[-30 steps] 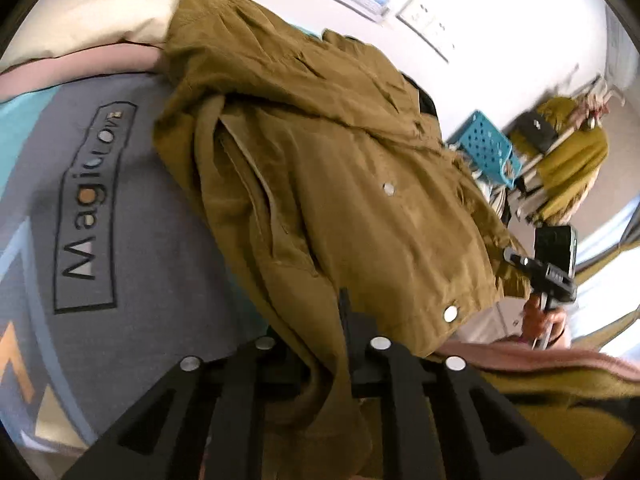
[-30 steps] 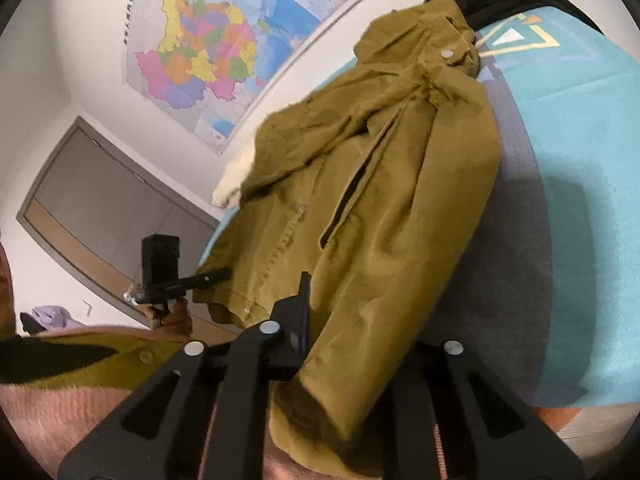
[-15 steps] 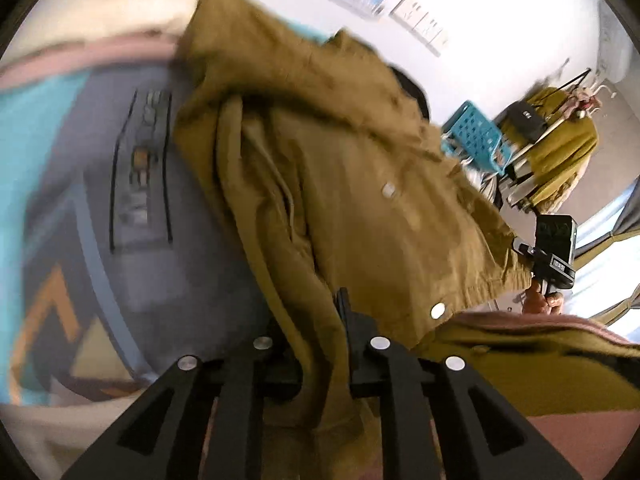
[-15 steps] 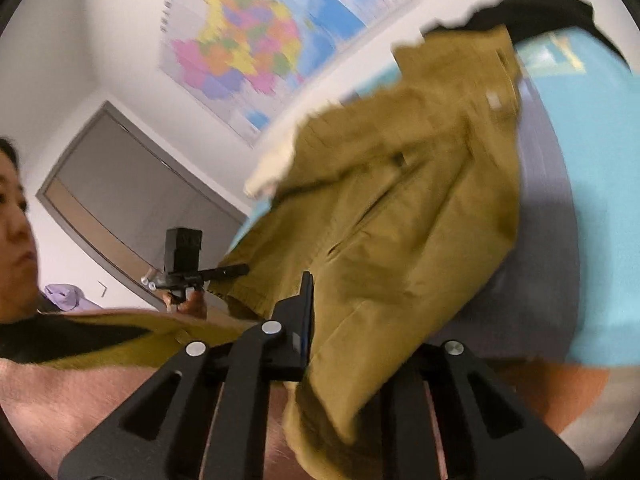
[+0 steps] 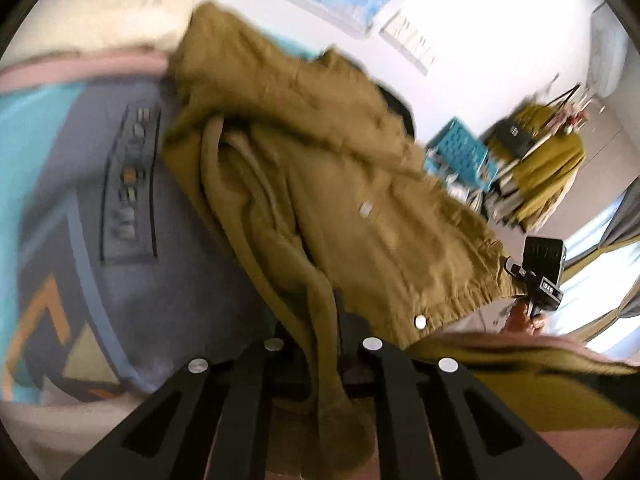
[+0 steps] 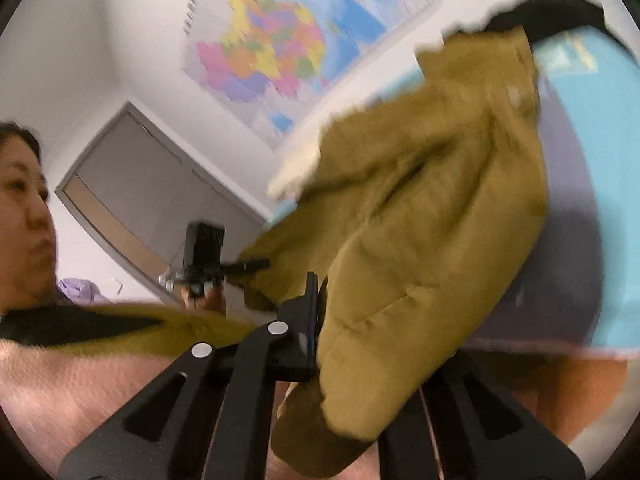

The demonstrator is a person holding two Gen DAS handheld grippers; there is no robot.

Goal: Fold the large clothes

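Observation:
An olive-brown jacket [image 5: 340, 200] with snap buttons is held up off a bed with a grey and turquoise printed cover [image 5: 80, 208]. My left gripper [image 5: 326, 320] is shut on the jacket's lower edge, cloth hanging through the fingers. My right gripper [image 6: 340, 308] is shut on the other side of the jacket [image 6: 420, 240], which drapes over and hides its right finger. Each gripper shows in the other's view: the right one in the left wrist view [image 5: 538, 280], the left one in the right wrist view [image 6: 224, 268]. The far part of the jacket still rests on the bed.
A cream pillow [image 5: 100, 16] lies at the head of the bed. A blue crate [image 5: 460, 152] and a clothes rack with yellow garments [image 5: 548, 168] stand by the wall. A map [image 6: 296, 40] hangs on the wall; the person's face [image 6: 24, 208] is at left.
Both grippers have lifted and pulled the jacket's lower edge toward the person, raising more of it off the bed. The views tilted and blurred with the motion.

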